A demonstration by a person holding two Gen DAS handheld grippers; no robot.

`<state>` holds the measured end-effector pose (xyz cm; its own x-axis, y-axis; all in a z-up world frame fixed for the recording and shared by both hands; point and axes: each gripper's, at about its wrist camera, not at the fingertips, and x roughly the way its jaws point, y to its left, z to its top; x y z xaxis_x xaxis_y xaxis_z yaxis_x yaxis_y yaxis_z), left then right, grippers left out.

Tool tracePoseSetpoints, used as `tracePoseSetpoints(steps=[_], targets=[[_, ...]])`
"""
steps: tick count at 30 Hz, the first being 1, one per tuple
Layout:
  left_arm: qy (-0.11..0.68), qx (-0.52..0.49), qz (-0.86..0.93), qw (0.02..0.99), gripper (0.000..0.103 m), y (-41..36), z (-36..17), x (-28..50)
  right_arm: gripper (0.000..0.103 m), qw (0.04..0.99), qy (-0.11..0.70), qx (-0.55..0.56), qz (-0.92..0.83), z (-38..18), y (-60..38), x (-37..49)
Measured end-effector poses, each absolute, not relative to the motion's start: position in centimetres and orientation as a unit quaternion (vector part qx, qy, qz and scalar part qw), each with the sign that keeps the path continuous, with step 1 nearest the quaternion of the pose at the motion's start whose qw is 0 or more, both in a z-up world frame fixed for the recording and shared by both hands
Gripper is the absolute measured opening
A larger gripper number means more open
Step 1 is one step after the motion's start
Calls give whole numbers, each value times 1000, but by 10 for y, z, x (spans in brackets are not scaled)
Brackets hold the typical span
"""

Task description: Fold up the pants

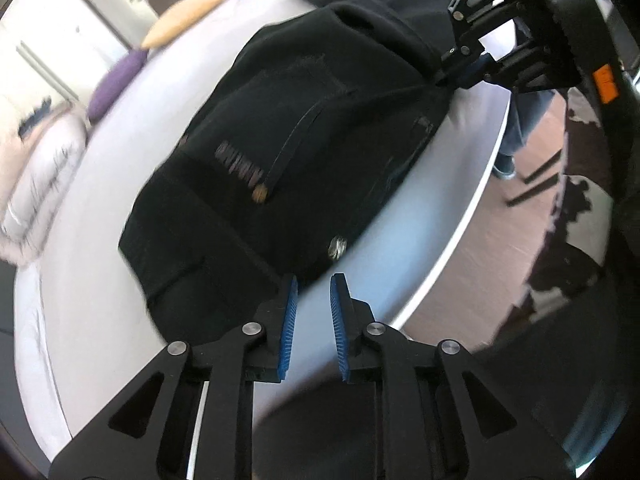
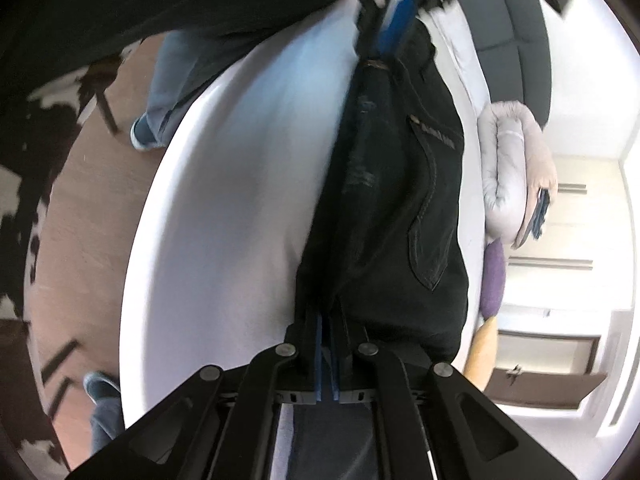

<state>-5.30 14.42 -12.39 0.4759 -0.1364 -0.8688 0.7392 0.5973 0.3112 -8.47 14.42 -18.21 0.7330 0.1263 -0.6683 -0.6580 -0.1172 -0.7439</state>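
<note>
Pants, black denim with a small tan label by a back pocket, lie partly folded on a white round table, bunched toward the table's far side in the left wrist view. At the near edge of the fabric the left gripper stands with its blue-padded fingers a narrow gap apart and nothing between them; only bare table and the cloth's edge show past the tips. From the right wrist view the right gripper has its jaws pressed nearly together on a fold of the pants, the dark cloth running straight up from the pads. The same gripper shows at the upper right of the left wrist view, pinching the fabric at the table's rim. Beyond the table sit a purple cushion, an orange cushion and a pale pet bed. A person's jeans-clad leg stands on the brown floor beside the table
</note>
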Motion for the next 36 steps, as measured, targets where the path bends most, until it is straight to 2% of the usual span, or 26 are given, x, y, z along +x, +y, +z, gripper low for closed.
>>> tracePoseSetpoints(steps=[3,7,10,12,13,14,15,17,18,21,24,27,29,30,32,36], targets=[[426,307,-264,809,16,155,-105,-49,7,643,197,-676,302,-183,146,-85],[395,183,-267,860,16,147,-76,-29,7,673,208,-648,289,-181,147,-83],[400,116,-253,873,16,123,-86,0,7,709,217,-611,278,-176,145,-79],[421,89,-240,870,17,107,-105,21,11,736,228,-577,271,-170,141,-76],[437,75,-234,865,16,101,-117,30,20,754,231,-556,264,-166,137,-75],[459,63,-226,857,16,94,-133,38,35,768,233,-539,257,-161,133,-73],[464,65,-214,857,16,89,-146,42,45,783,235,-518,251,-155,128,-72],[450,62,-207,867,16,89,-149,41,80,818,253,-449,255,-134,109,-66],[455,44,-205,866,16,91,-149,44,82,834,266,-405,266,-122,97,-62],[468,3,-201,860,16,99,-149,51,82,881,301,-259,257,-87,49,-32],[472,-10,-194,860,16,102,-150,56,79,914,342,-55,210,-58,-27,31],[474,-15,-185,861,16,102,-152,57,71,908,352,150,173,-53,-108,89],[473,-24,-181,862,16,107,-155,53,57,889,358,248,140,-62,-150,121],[472,-31,-180,862,16,109,-155,53,55,873,366,295,128,-72,-168,137],[473,-39,-179,862,16,104,-158,56,50,842,387,360,105,-93,-194,166],[477,-45,-182,859,16,110,-159,57,50,809,405,423,56,-123,-223,207]])
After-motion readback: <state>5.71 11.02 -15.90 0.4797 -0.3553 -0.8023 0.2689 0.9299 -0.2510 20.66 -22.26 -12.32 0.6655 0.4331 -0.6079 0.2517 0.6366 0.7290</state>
